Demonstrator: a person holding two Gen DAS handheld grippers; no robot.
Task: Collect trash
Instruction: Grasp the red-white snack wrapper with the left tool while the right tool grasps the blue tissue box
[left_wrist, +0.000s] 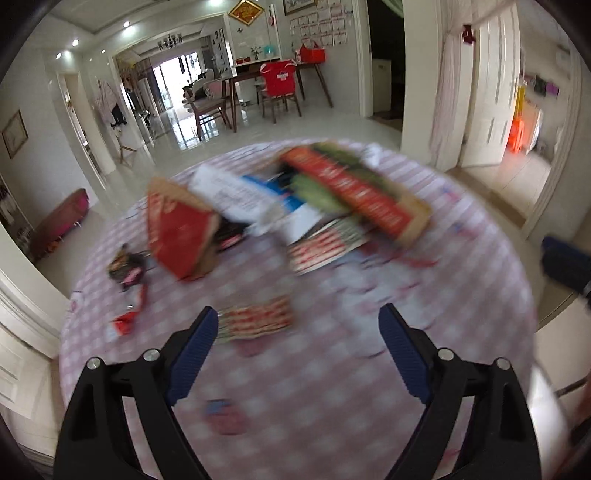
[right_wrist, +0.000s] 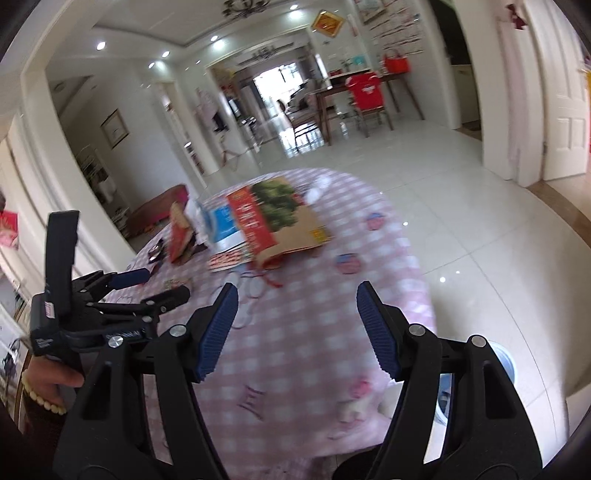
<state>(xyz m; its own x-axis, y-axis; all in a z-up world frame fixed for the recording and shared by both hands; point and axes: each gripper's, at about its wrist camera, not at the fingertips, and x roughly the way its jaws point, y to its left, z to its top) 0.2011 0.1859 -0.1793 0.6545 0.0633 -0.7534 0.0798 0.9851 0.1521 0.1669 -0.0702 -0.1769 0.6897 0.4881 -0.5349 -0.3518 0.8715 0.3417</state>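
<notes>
While both views are blurred, the left gripper (left_wrist: 297, 319) is seen above a round table with a pink checked cloth (left_wrist: 332, 398), its jaws spread wide with nothing between them; just ahead of its left finger lies a flat red-and-green patterned wrapper (left_wrist: 258, 319), not touched by it; further ahead is a heap of trash, with a red triangular carton (left_wrist: 177, 229) to the left, a long red-and-green box (left_wrist: 354, 192) to the right, and white and blue papers (left_wrist: 258, 199) between them; a small dark crumpled wrapper (left_wrist: 125, 267) lies ahead to the far left, apart from the heap. The right gripper (right_wrist: 297, 295) is also wide open and holds nothing; it hangs over the near part of the same cloth (right_wrist: 295, 369); the long box (right_wrist: 277, 218) is well ahead of it, slightly left; the left gripper (right_wrist: 159, 286) shows to its left, beside the heap; whether any piece is stuck to the cloth I cannot tell.
</notes>
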